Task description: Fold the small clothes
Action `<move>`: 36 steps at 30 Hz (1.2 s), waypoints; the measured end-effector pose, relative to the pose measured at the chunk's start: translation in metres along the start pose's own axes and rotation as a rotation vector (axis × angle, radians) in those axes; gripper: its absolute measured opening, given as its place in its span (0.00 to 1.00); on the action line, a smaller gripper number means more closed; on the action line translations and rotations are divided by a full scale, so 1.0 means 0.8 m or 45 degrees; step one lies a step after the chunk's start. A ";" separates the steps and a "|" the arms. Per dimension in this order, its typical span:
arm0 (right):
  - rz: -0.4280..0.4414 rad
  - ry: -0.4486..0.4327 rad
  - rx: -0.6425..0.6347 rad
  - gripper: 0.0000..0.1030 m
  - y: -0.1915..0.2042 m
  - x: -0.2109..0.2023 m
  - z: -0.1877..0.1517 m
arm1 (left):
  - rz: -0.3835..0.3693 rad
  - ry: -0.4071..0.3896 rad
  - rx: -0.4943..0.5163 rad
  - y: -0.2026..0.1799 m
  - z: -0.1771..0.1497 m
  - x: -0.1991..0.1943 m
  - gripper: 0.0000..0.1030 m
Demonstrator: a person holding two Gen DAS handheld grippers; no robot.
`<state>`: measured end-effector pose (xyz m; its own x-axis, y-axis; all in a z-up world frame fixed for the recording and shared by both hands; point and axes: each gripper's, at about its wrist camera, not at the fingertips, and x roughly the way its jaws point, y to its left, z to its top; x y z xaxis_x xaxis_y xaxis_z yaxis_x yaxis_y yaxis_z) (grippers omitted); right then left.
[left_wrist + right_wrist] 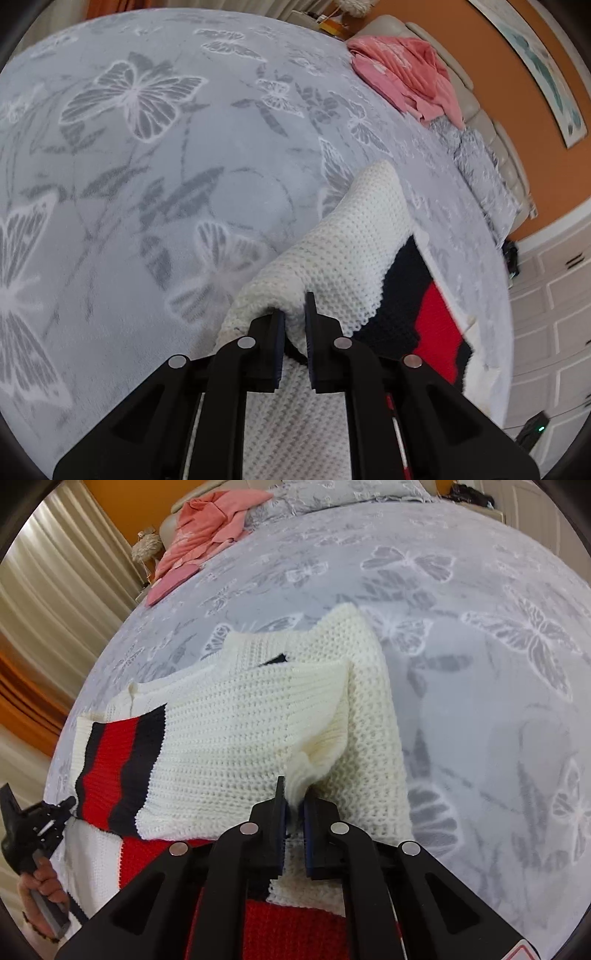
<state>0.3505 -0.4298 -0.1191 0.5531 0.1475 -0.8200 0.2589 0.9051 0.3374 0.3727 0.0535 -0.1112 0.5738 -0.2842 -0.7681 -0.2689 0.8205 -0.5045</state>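
A white knit sweater (236,731) with black and red stripes lies partly folded on the grey butterfly blanket (480,664). My right gripper (293,808) is shut on a bunched white edge of the sweater, near its right side. My left gripper (294,317) is shut on a white knit fold of the sweater (343,251), lifted a little off the blanket (147,184). In the right wrist view the left gripper (68,805) shows at the far left, at the striped edge, held by a hand.
A pile of pink clothes (402,77) lies at the bed's far edge near the beige headboard (480,110); it also shows in the right wrist view (207,528). Orange wall, curtains (55,572) and white cabinets (554,314) surround the bed.
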 end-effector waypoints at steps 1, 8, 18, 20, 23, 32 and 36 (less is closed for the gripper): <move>0.011 -0.005 0.017 0.07 0.000 -0.009 0.000 | 0.006 -0.003 0.012 0.001 -0.001 -0.002 0.11; -0.083 -0.101 -0.024 0.51 -0.021 -0.120 -0.071 | -0.008 0.050 0.136 0.007 -0.013 -0.052 0.56; 0.071 0.296 -0.015 0.60 -0.039 -0.189 -0.313 | -0.014 0.302 0.038 0.148 -0.153 -0.181 0.81; 0.172 0.348 0.005 0.62 -0.030 -0.192 -0.320 | -0.046 0.309 0.062 0.154 -0.175 -0.196 0.83; 0.277 0.459 0.046 0.65 -0.018 -0.175 -0.326 | -0.061 0.383 0.108 0.146 -0.195 -0.199 0.88; 0.260 0.268 0.062 0.07 0.007 -0.237 -0.311 | -0.055 0.527 0.054 0.147 -0.194 -0.220 0.11; 0.225 0.167 0.112 0.07 -0.016 -0.302 -0.329 | -0.158 0.501 0.101 0.145 -0.206 -0.278 0.11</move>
<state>0.0054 -0.3721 -0.0470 0.4895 0.3566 -0.7958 0.2383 0.8231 0.5154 0.0865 0.1300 -0.0638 0.2549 -0.5385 -0.8031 -0.1467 0.7994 -0.5826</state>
